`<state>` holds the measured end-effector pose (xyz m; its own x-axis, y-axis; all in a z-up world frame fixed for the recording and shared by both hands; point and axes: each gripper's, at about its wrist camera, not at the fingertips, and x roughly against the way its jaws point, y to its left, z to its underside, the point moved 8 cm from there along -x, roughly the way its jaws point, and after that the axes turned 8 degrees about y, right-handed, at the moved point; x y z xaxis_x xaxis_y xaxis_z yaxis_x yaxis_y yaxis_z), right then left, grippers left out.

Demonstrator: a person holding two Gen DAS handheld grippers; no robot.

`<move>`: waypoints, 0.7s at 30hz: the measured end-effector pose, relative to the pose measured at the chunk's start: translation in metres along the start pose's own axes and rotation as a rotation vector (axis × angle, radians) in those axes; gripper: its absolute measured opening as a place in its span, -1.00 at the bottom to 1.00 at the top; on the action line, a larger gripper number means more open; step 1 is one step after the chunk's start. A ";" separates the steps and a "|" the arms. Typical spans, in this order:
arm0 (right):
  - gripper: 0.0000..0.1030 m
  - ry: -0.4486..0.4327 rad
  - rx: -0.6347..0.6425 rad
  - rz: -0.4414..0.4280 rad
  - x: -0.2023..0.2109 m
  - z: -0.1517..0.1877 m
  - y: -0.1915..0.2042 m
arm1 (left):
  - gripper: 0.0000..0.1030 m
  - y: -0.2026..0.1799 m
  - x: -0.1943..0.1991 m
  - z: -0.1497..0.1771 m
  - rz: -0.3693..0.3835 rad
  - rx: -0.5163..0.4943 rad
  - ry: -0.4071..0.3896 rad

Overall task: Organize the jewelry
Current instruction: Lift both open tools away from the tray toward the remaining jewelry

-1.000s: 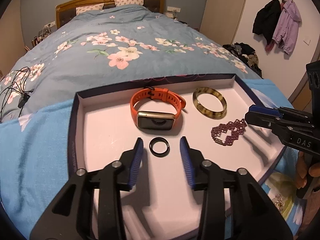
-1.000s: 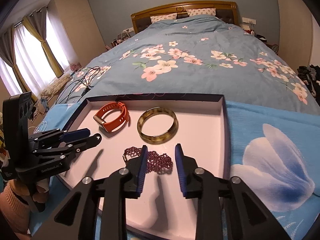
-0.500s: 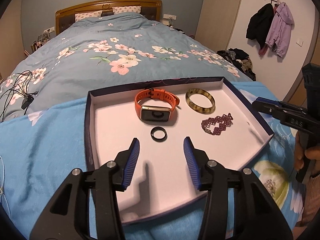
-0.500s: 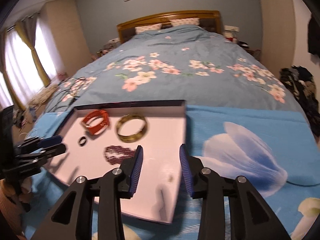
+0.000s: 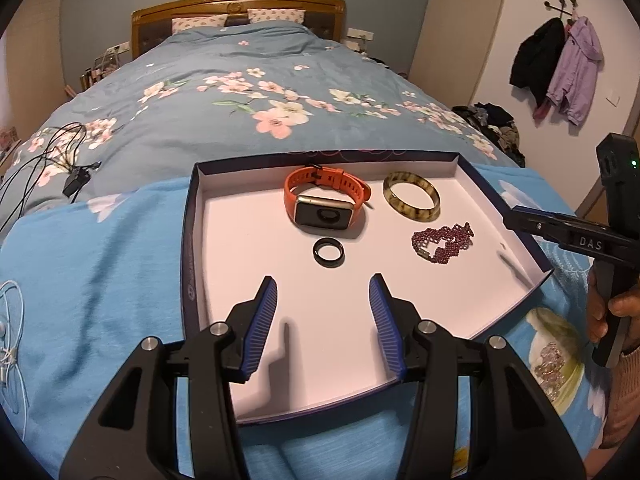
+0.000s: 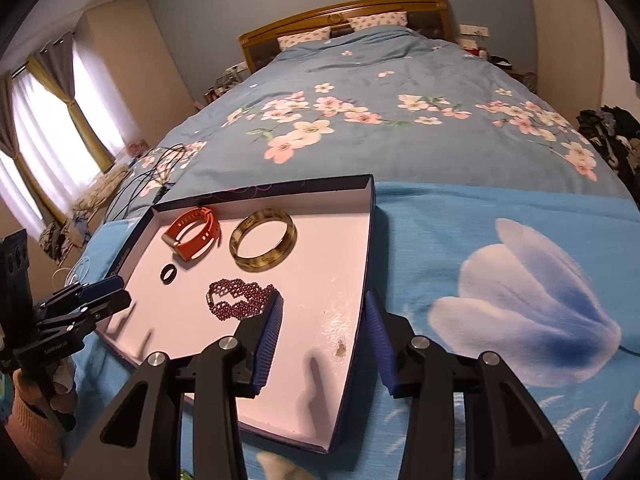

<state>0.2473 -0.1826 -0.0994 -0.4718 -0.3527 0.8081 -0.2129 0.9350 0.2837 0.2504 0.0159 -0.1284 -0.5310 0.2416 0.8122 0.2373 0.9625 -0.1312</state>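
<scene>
A shallow white-lined box lid [image 5: 248, 364] [image 6: 304, 412] lies on the blue bedspread. In it lie an orange smartwatch [image 5: 325, 202] [image 6: 193, 232], a mottled amber bangle [image 5: 411, 197] [image 6: 263, 244], a black ring [image 5: 329, 252] [image 6: 168, 272] and a purple beaded bracelet [image 5: 442, 243] [image 6: 238, 299]. My left gripper [image 5: 323, 290] is open and empty above the lid's near part, short of the ring. My right gripper [image 6: 323, 307] is open and empty over the lid's right edge, right of the bracelet. It shows side-on in the left wrist view [image 5: 510, 213].
A small pale beaded item [image 5: 551, 360] lies on the bedspread outside the lid's right corner. Black cables [image 5: 48, 160] lie on the bed at the left. Clothes hang on wall hooks [image 5: 560, 56] at the right. The floral duvet stretches back to the wooden headboard [image 6: 344, 20].
Both grippers have pulled back from the jewelry and opened wider. The right one left the beaded bracelet and shifted right over the lid's edge. The jewelry has not moved.
</scene>
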 end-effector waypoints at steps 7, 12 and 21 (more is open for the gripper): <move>-0.20 -0.067 0.034 -0.005 0.028 0.007 0.011 | -0.06 -0.007 0.032 0.013 -0.003 -0.049 -0.062; -0.20 -0.090 0.139 -0.047 0.065 0.037 0.032 | 0.02 -0.040 0.056 0.039 0.051 -0.153 -0.077; -0.32 0.000 0.267 -0.088 0.073 0.105 0.063 | 0.02 -0.076 0.065 0.088 0.100 -0.227 -0.014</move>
<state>0.1095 -0.1539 -0.0772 -0.4418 -0.4322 0.7861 -0.4709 0.8576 0.2068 0.1260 -0.0306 -0.1160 -0.5065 0.3376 0.7934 0.4648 0.8819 -0.0786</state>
